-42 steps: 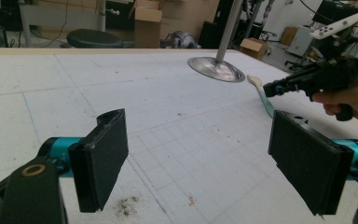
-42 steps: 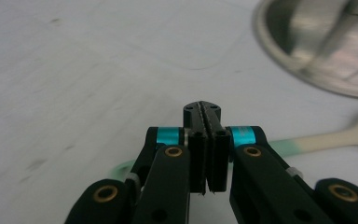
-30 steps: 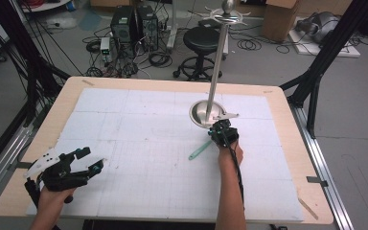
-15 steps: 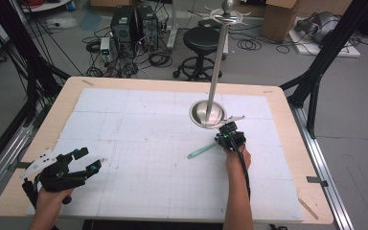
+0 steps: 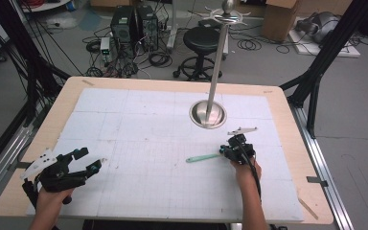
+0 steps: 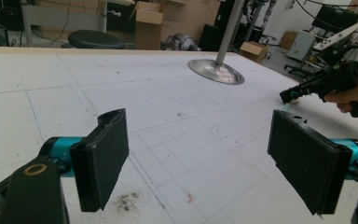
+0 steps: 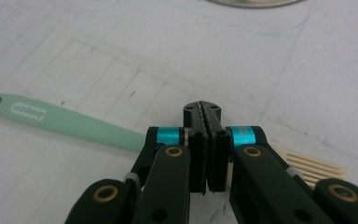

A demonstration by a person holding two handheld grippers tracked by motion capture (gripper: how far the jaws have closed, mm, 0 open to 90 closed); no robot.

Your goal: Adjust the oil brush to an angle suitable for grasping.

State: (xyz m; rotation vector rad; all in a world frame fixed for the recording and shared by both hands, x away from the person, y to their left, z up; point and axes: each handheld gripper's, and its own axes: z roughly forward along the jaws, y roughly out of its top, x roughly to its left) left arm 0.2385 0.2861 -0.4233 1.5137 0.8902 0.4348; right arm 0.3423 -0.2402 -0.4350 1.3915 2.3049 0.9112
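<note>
Mint-green, the spatula lies flat on the table toward its right edge, passing under the right gripper, whose jaws are pressed together with nothing clearly between them. The left gripper is spread wide near the front-left corner.

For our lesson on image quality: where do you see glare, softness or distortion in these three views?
High view: soft overall, glare on the steel stand base. Left gripper view: jaws sharp, room behind hazy, straight lines bowed. Right gripper view: mint handle crisp, lighting even, shadows faint.
</note>
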